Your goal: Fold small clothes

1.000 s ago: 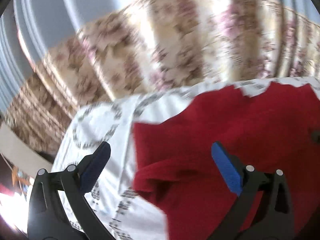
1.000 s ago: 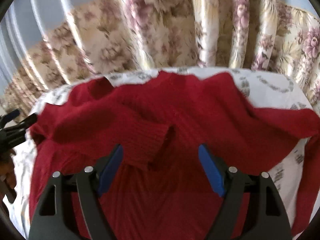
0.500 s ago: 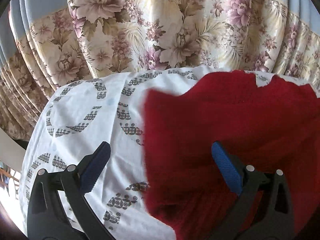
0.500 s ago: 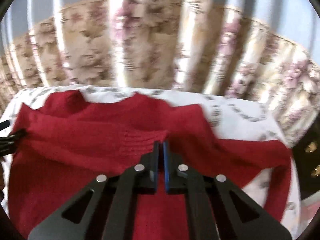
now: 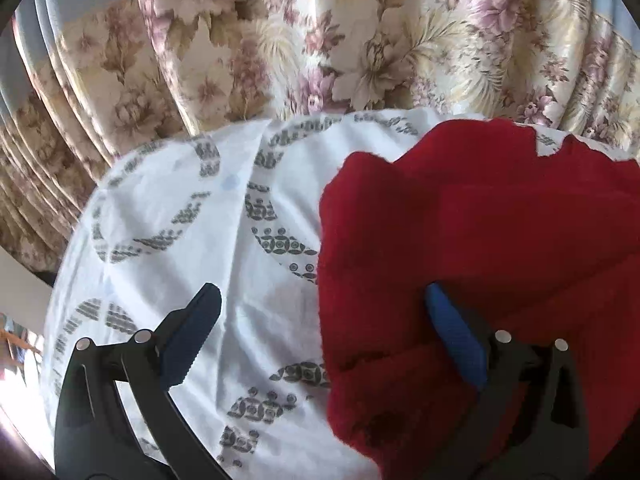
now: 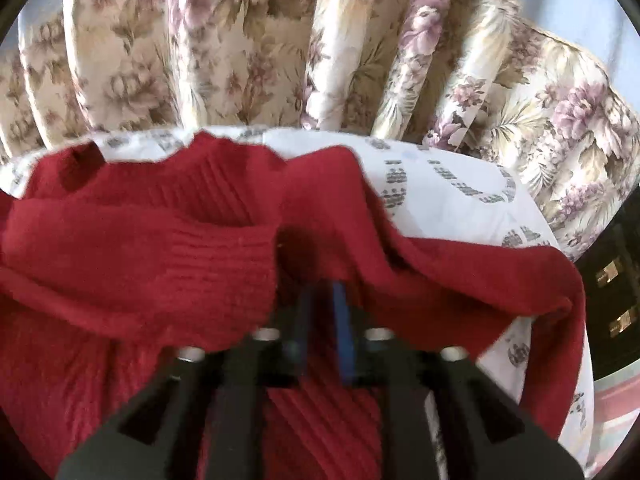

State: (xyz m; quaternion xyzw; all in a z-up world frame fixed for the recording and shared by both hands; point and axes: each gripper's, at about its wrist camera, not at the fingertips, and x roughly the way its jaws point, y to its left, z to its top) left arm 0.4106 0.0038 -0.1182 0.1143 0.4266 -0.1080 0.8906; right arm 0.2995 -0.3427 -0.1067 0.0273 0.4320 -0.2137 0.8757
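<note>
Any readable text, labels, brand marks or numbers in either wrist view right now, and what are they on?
None readable.
red sweater: no tag, label or print shows in either view.
white sheet: grey motifs are a repeating pattern, not lettering.
floral curtain: flowers only.
left gripper and right gripper: no markings show.
dark furniture at the right edge: pale marks too small and blurred to read.
</note>
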